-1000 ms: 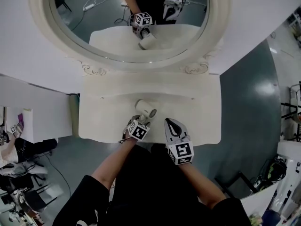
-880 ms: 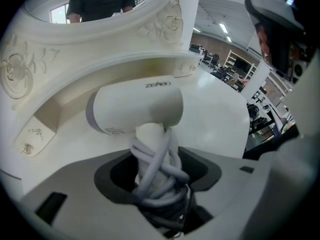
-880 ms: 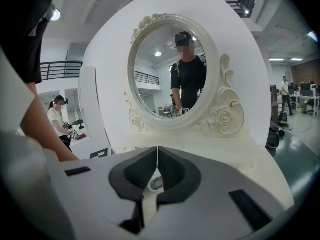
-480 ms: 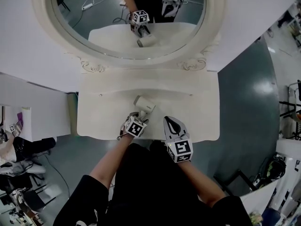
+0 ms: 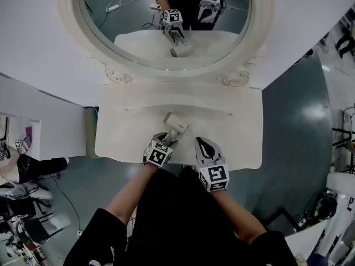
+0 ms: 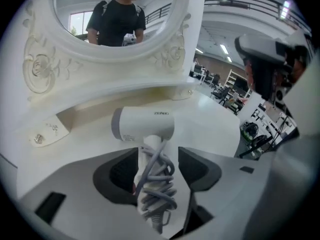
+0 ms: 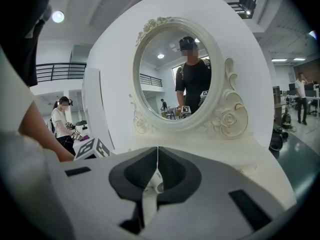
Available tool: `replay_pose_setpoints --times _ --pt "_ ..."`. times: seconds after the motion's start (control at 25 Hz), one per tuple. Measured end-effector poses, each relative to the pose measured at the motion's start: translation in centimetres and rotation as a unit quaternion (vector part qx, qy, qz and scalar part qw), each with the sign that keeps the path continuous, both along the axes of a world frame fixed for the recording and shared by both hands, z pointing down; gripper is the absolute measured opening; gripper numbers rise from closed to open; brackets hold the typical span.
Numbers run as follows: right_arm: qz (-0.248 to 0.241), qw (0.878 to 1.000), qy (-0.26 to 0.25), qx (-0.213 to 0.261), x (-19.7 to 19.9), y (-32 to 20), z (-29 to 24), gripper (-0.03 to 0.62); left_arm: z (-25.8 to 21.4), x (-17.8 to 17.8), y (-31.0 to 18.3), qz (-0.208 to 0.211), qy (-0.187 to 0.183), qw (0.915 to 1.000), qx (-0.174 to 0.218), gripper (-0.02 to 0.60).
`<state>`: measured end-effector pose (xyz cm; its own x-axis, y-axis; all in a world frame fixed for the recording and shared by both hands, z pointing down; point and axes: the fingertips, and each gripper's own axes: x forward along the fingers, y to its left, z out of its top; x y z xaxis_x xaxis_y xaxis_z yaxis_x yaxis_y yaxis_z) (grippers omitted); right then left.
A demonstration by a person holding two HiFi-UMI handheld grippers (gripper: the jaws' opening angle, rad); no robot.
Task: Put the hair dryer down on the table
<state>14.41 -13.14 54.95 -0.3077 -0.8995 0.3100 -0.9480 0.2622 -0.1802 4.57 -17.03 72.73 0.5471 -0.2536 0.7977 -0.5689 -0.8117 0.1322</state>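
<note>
Currently left gripper (image 5: pixel 166 139) clamps the hair dryer (image 5: pixel 175 122) handle near the tabletop (image 5: pixel 127 132) front edge, right gripper (image 5: pixel 201 143) closed empty; wrapped cord (image 6: pixel 156 181) may snag on release, dragging it off

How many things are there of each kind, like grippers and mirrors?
grippers: 2 (left gripper, right gripper)
hair dryer: 1
mirror: 1
table: 1
Total: 5
</note>
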Motion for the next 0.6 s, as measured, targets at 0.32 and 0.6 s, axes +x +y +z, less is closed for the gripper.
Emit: replay_pose_setpoints --times 0.32,0.6 --pt "-0.009 1.000 0.014 0.004 -1.0 0.2 0.1 0.018 -6.2 -0.8 -0.1 -0.097 0.105 0.9897 0.010 0.250" --pt "-0.002 1.000 0.009 0.023 -2.3 -0.5 -2.0 0.018 -14.3 0.7 0.4 -0.125 0.197 0.9705 0.061 0.249"
